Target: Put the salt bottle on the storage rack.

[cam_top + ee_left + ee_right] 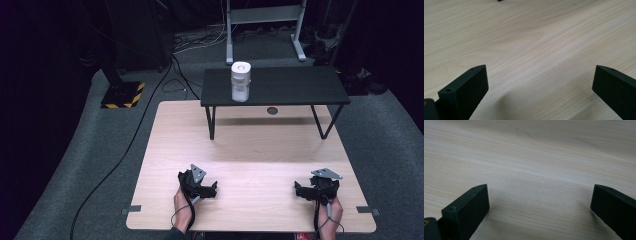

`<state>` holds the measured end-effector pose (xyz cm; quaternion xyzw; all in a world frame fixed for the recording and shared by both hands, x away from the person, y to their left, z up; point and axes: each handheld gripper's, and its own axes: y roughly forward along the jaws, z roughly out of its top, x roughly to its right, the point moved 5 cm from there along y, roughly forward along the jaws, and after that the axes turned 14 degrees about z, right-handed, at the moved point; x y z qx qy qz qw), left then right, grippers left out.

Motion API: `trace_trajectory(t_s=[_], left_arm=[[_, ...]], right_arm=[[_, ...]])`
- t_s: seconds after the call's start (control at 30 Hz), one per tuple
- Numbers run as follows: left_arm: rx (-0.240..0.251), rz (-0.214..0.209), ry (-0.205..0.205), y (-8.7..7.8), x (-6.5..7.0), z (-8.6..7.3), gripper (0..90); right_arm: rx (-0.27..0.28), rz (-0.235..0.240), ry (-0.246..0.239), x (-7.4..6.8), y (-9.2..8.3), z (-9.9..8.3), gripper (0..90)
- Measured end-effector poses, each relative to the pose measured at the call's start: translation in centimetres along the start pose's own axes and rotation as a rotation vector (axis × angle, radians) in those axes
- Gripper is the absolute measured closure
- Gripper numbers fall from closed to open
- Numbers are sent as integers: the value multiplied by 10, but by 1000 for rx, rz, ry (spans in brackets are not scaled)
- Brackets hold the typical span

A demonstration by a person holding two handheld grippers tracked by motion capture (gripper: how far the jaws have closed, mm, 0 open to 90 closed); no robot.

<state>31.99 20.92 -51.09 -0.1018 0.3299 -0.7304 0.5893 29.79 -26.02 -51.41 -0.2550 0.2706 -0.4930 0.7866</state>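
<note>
White canister (pixel 240 81) stands upright on the left part of the black shelf (pixel 300 86), a low raised stand on thin metal legs at the far end of the wooden table (pixel 250 150). Canister has a round lid-like top; can't tell finer detail from the high view.

Left gripper (pixel 212 187) sits low near the table's near edge, left side, held in a hand (pixel 184 209), jaws pointing inward toward table centre. Its own view (pixel 539 82): jaws spread wide, nothing between them, bare wood grain below.

Right gripper (pixel 297 189) near the near edge, right side, hand (pixel 330 210) behind it, also pointing inward. Its own view (pixel 539 202): jaws wide apart, holding nothing, just tabletop.

Both grippers well apart from each other and from the canister. Grey carpet floor (pixel 90 150) around the table, black cable (pixel 125 150) running across it at left.
</note>
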Motion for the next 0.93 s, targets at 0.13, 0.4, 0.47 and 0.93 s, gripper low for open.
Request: trace_trajectory(t_s=[0.13, 0.4, 0.47, 0.93], left_arm=[[-35, 0, 12, 3, 1, 4, 0], [-19, 29, 51, 0, 7, 2, 0], [-4, 48, 72, -2, 11, 1, 0], [12, 62, 90, -4, 16, 0, 0]], right_arm=[[-5, -8, -7, -2, 1, 0, 5], [-5, -5, 0, -1, 1, 1, 5], [-6, -4, -1, -1, 1, 1, 4], [-8, -2, -10, -1, 1, 1, 4]])
